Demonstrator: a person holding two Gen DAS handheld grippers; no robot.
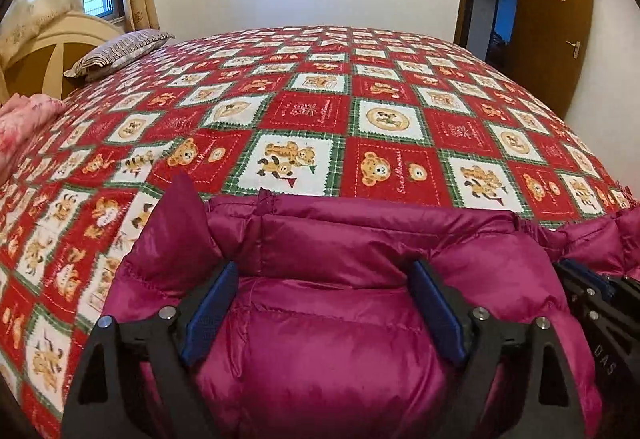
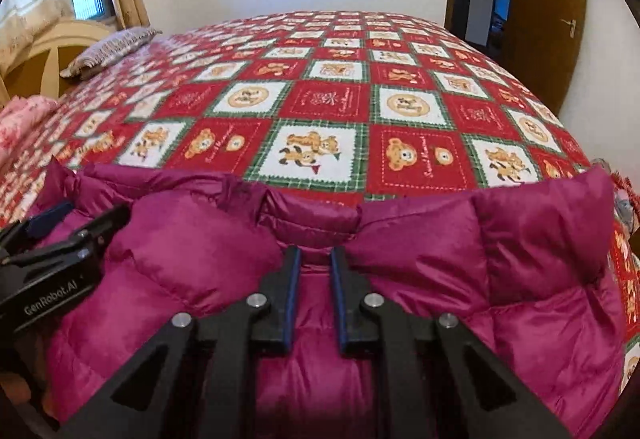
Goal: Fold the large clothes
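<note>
The magenta down jacket (image 1: 340, 319) lies directly under both tools, its long axis crosswise; the left gripper (image 1: 324, 303) gapes wide (nothing clamped), the right gripper (image 2: 314, 295) pinches a fold.

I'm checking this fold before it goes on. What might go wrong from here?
The left gripper stands open over the puffy magenta jacket, so that side may spring back. The right gripper has only a narrow pinch of slick fabric, which may slip. The jacket lies at the near edge of the bedspread and could slide off.
</note>
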